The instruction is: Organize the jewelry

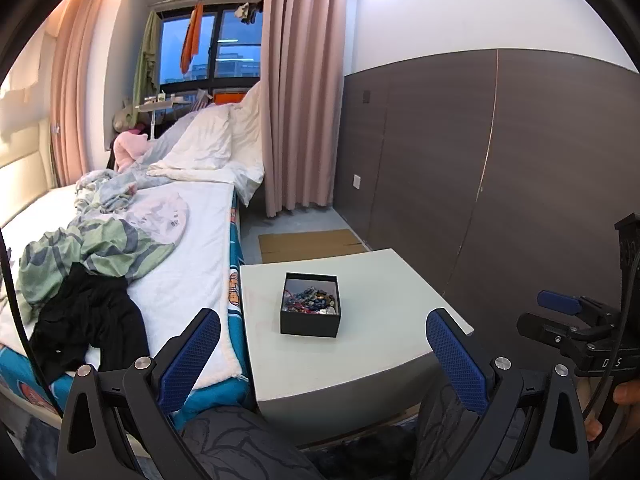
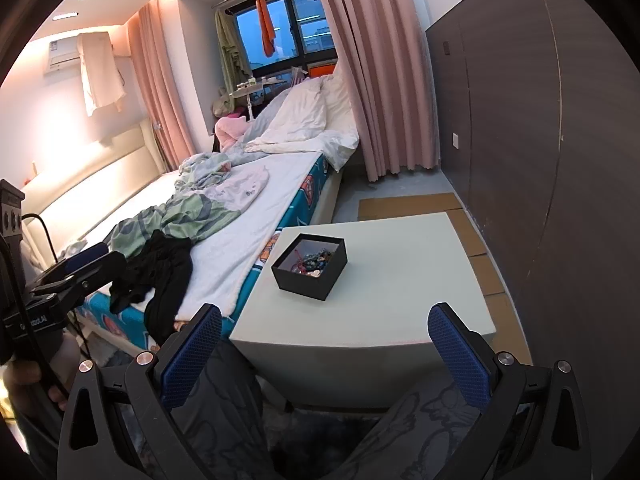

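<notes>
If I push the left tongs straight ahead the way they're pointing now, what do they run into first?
Most likely the black jewelry box on the white table. The open left tongs frame it nearly dead centre, with bare tabletop between. Depth is unclear, so they might clip the table's near edge first.

**Open jewelry box on a pale table beside the bed**

The right gripper (image 2: 325, 344) hangs short of the white table (image 2: 400, 280), its blue-padded fingers (image 2: 192, 356) spread wide with nothing between them. A black box (image 2: 310, 276) sits on the tabletop toward the bed side, lid off, holding a tangle of beaded jewelry (image 2: 314, 262). The bed (image 2: 240, 240) lies just left of the table, strewn with a green blanket (image 2: 180, 220) and black clothing (image 2: 164, 276). The left gripper (image 2: 76, 270) shows at the left edge.
</notes>
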